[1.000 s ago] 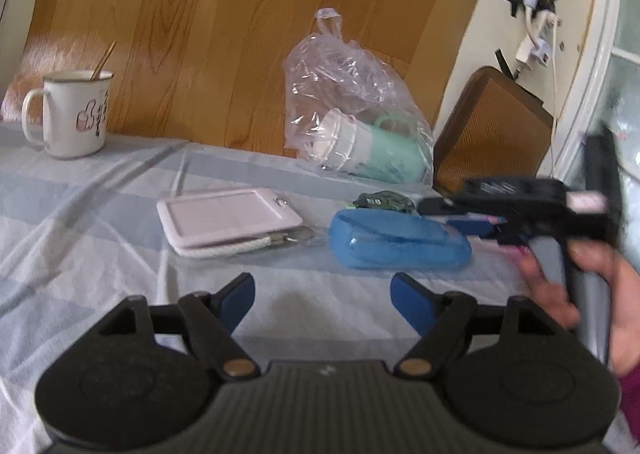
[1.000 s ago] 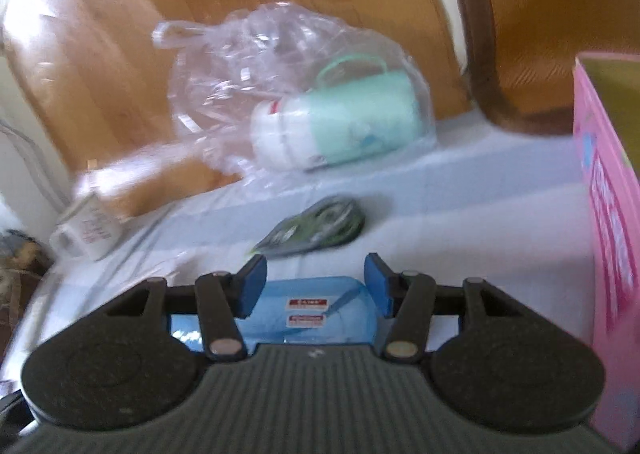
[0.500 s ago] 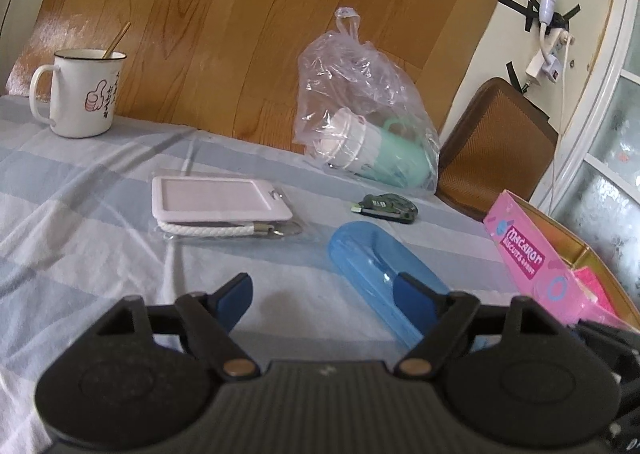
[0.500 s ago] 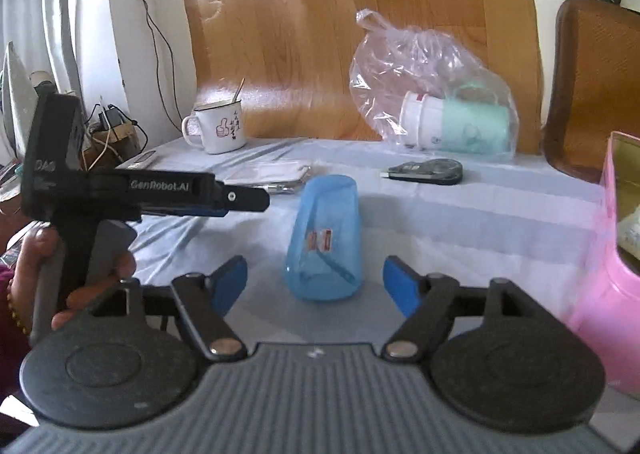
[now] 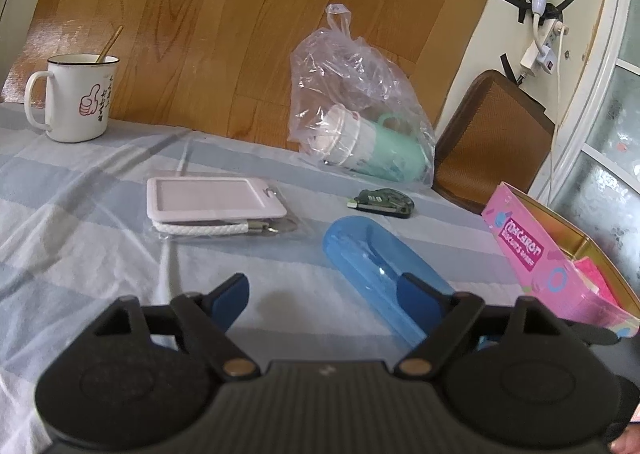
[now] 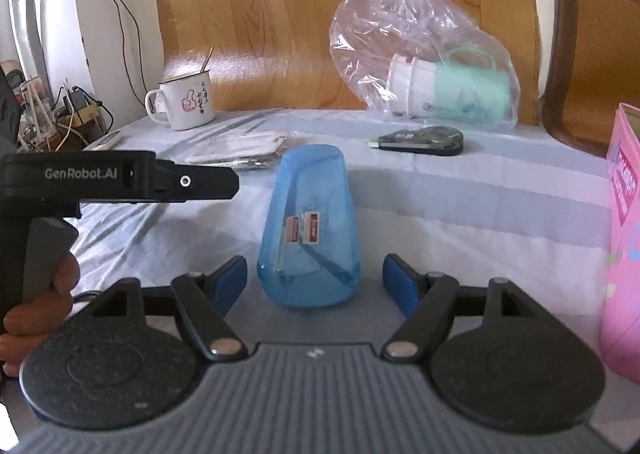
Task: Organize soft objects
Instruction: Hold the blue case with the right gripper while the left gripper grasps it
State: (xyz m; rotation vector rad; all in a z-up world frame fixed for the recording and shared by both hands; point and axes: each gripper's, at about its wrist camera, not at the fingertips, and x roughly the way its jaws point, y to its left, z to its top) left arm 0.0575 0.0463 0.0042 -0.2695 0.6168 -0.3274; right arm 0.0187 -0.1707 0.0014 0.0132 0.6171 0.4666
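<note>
A translucent blue plastic case (image 5: 372, 258) lies slanted on the striped cloth. In the right wrist view the blue case (image 6: 310, 222) points away from me. Its near end sits between the fingers of my right gripper (image 6: 313, 266), which is open, and neither pad touches it. My left gripper (image 5: 322, 286) hovers low over the cloth. Its jaws are opening with nothing between them, and the case passes behind its right finger. The right wrist view shows the left gripper (image 6: 230, 184) from the side, held by a hand (image 6: 36, 306).
A pink card holder (image 5: 212, 200) with a white braided strap lies left of the case. Behind it are a clear bag with a mint cup (image 5: 360, 122), a dark correction tape (image 5: 382, 203) and a white mug (image 5: 76, 98). An open pink box (image 5: 560, 266) stands at the right, with a chair (image 5: 488, 142) beyond it.
My right gripper let go of the blue case, widened its jaws and drew back out of the left wrist view. The case now lies slanted instead of crosswise. The left jaws spread slightly.
</note>
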